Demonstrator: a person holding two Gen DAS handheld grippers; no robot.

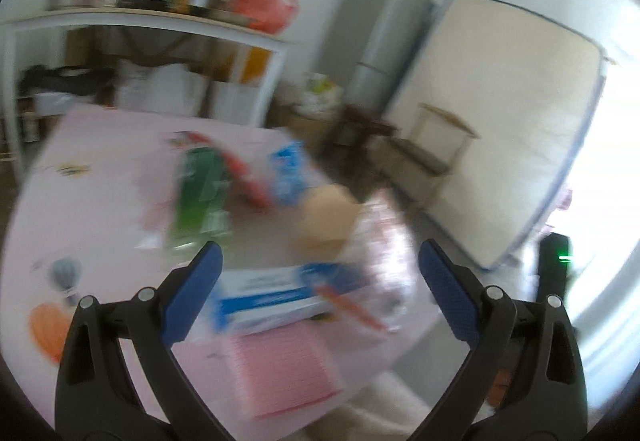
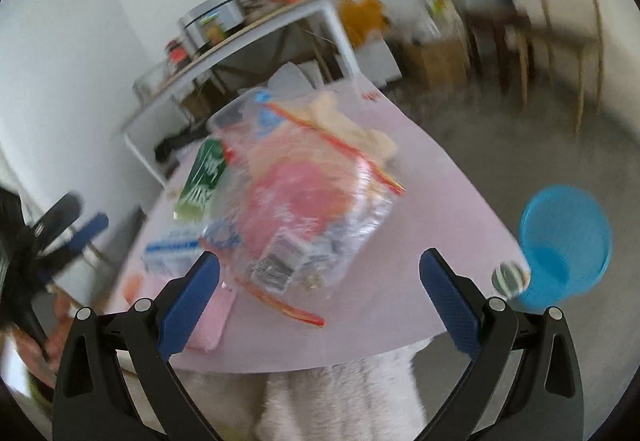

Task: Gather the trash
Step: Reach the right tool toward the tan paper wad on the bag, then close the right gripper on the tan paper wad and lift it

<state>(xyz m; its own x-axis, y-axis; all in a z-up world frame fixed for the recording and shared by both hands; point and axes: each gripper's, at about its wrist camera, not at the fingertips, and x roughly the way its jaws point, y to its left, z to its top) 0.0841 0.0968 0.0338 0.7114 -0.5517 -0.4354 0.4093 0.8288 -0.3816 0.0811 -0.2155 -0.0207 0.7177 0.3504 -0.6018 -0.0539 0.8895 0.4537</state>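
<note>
Both claws, left claw and right claw, gape empty above the pink table's edge.

grey fridge, leaning mattress (cream), wooden chair, cluttered shelf

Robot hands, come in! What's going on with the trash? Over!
Left hand-held gripper open, empty. Right hand-held gripper open, empty. Trash on table: clear bag, green packet, blue-white box. Blue bin beside table. Nothing blocking.

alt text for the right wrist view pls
The open right gripper points at a clear plastic bag of wrappers lying on a pink table. A green packet lies beyond it, and a blue bin stands on the floor to the right.
</note>
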